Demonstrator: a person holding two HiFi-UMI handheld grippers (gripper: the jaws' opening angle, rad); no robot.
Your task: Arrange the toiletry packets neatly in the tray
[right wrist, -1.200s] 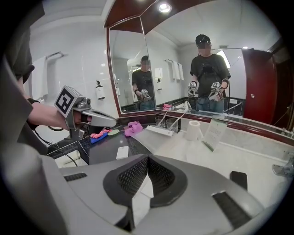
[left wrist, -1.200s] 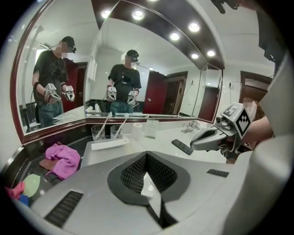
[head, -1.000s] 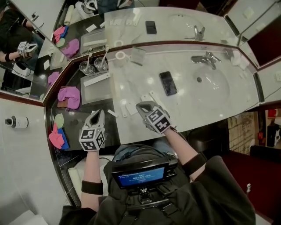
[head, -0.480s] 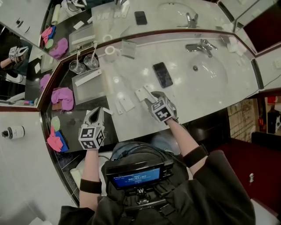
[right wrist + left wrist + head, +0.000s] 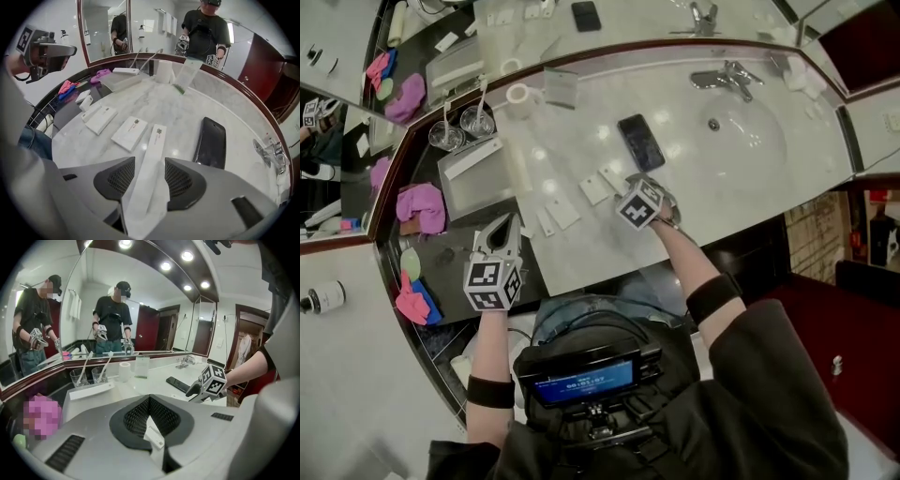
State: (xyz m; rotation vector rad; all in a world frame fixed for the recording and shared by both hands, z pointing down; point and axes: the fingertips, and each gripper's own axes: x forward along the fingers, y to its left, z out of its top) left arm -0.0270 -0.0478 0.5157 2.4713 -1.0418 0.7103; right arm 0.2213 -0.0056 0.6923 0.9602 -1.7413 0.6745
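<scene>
Right gripper view: right claw (image 5: 150, 165) opening, straddles long packet (image 5: 157, 135); left claw (image 5: 150, 400) pinches sachet (image 5: 153, 432)

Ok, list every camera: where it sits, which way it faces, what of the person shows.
Head view: on the head, steeply down at the marble counter; left forearm, right forearm, left tool and right tool show.
Left gripper view: on the left tool, across the counter toward the mirror; jaws shut on a thin white packet, right forearm visible.
Right gripper view: on the right tool, down at the counter; jaws, just opening, stand apart around a long white packet.
Shared: all three show the black phone.
</scene>
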